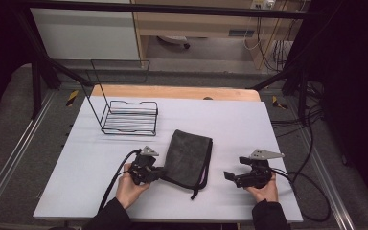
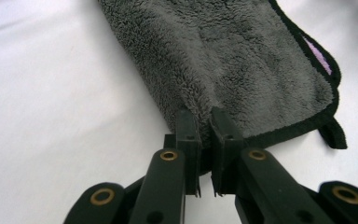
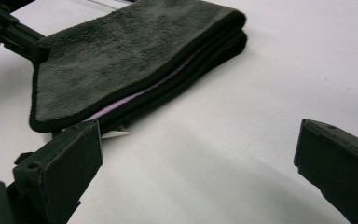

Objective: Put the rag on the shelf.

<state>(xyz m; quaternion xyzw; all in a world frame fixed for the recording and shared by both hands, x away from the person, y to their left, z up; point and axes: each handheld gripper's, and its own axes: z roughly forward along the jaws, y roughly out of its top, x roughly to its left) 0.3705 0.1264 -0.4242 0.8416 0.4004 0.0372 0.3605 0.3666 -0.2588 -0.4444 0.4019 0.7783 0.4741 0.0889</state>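
A folded dark grey towel [image 1: 189, 155] with black trim lies near the middle of the white table [image 1: 249, 124]. My left gripper [image 1: 162, 174] is shut on the towel's near left edge; in the left gripper view its jaws [image 2: 205, 119] pinch the fluffy cloth [image 2: 233, 60] close to a corner. A pink inner layer shows between the folds of the towel [image 3: 135, 60] in the right gripper view. My right gripper [image 1: 230, 177] sits to the towel's right, apart from it. It stands open [image 3: 200, 140], with bare table between its jaws. The left gripper [image 3: 14, 35] shows at the towel's far corner.
A black wire basket [image 1: 129, 117] stands at the back left of the table, its tall handle frame rising behind it. A wooden board [image 1: 172, 92] edges the table's far side. Cables [image 1: 311, 191] trail off the right edge.
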